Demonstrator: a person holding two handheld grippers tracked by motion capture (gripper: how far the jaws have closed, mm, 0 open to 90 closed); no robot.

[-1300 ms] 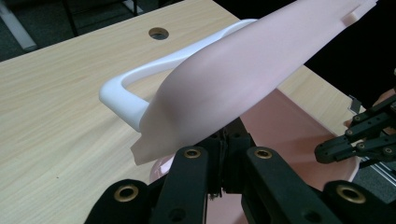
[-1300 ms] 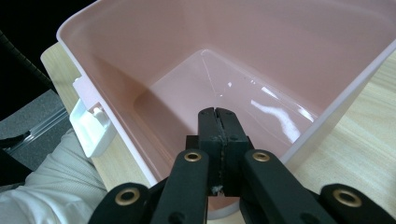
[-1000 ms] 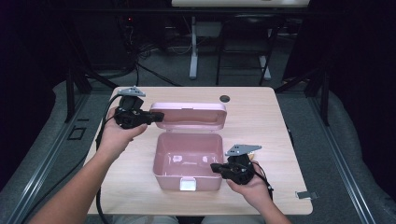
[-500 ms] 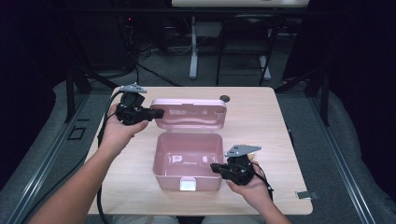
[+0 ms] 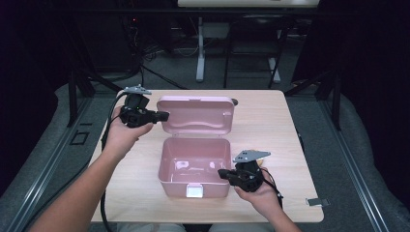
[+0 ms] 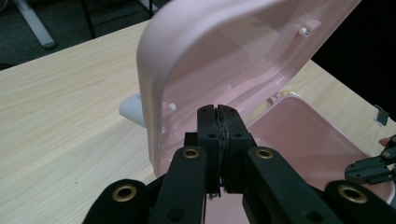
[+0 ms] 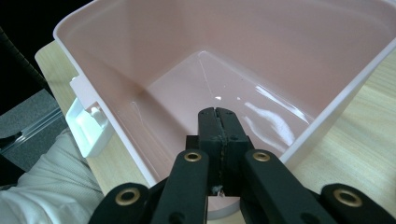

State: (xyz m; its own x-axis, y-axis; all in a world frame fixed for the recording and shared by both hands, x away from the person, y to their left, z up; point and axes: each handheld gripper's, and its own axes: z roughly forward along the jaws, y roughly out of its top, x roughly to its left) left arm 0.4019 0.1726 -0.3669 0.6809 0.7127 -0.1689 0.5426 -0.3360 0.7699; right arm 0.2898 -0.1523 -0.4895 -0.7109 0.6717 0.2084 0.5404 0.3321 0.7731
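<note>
Glossy smooth pink plastic box (image 5: 193,166) on a matt wood-grain table (image 5: 270,121).

Your work surface is a light wooden table (image 5: 280,125); a small dark round object (image 5: 234,102) sits near its far edge.

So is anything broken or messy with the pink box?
Nothing stands out. The pink box sits square on the table, empty and clean inside, with its lid standing open at the back. No cracks or spills show.
</note>
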